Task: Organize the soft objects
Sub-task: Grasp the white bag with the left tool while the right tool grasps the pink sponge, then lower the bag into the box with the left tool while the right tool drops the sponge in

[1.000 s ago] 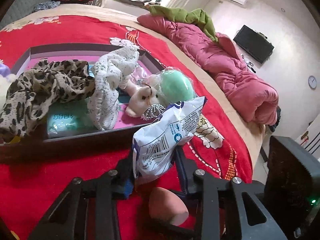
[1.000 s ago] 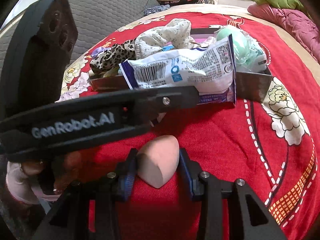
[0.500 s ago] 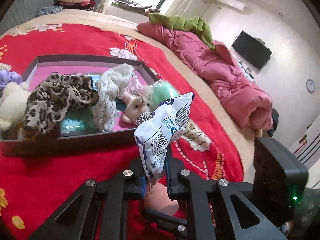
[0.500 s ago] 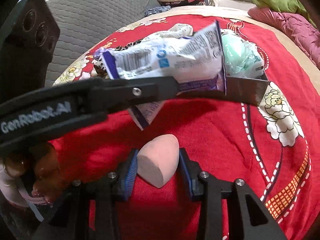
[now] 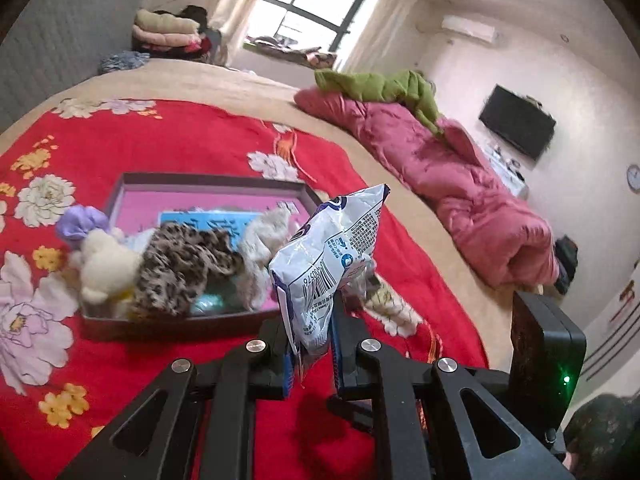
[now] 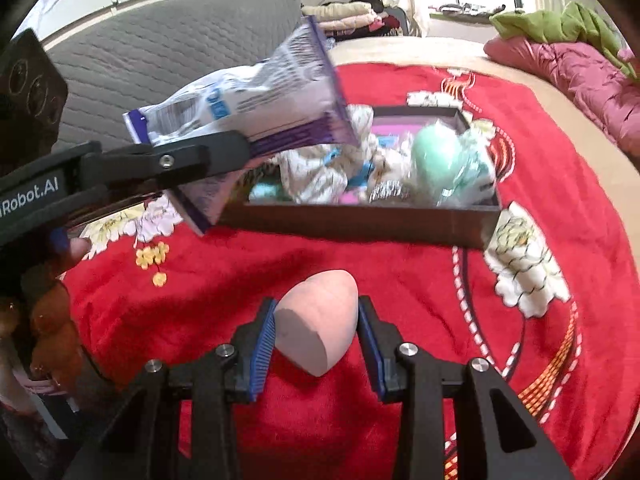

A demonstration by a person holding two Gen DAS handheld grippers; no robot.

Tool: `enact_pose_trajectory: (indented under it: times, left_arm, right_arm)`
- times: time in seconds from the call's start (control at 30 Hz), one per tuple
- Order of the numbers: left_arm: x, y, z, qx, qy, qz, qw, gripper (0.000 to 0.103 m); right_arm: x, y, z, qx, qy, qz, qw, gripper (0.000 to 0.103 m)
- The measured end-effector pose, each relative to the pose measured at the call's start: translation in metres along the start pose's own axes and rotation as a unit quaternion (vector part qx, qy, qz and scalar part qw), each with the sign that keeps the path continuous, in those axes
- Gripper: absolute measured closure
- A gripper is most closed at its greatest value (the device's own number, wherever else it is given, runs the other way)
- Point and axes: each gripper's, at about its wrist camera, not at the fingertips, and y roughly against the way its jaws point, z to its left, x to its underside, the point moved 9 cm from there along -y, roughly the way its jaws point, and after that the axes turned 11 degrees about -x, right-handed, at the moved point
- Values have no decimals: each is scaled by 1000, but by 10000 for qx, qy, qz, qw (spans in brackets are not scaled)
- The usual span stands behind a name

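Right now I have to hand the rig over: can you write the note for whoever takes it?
Left tongs: shut on the white and purple packet, held in the air near the box's front edge.
Right tongs: shut on the pink sponge, above the red bedspread, short of the box.
Box: already holds the leopard scarf, white cloth, cream plush and wrapped green ball.
Left to do: put the packet and the sponge in the box.

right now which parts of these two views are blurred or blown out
Left wrist view: window blown out, white packet fairly sharp, tray contents soft. Right wrist view: packet and tray motion-smeared, pink sponge sharp; strong fisheye bending in both.
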Motion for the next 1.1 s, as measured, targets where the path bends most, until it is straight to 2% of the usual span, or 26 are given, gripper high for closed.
enact_pose_trajectory:
  times: [0.1,0.2,0.4,0.9,1.1]
  left_arm:
    - [-6,6,8,-300,-37,-143,9994,89]
    - [-10,8,15,-434,61,-181,9989,89]
    - [-19,8,33,-767,201,-308,9964,89]
    - [-24,-9,69,-1214,493,-279,9910,89]
    - [-17,-31,79,-1297,565,-80,9899,88]
  right_arm:
    - [-9,11,5,25,43,-161,9999,63]
    - [-26,21,0,-52,-117,-379,9992,63]
    - [-55,34,-6,79,-108,-670,9977,63]
    - [-92,49,-21,347,-18,-1102,9933,63]
    - [-106,31,-28,552,125,-1067,9927,63]
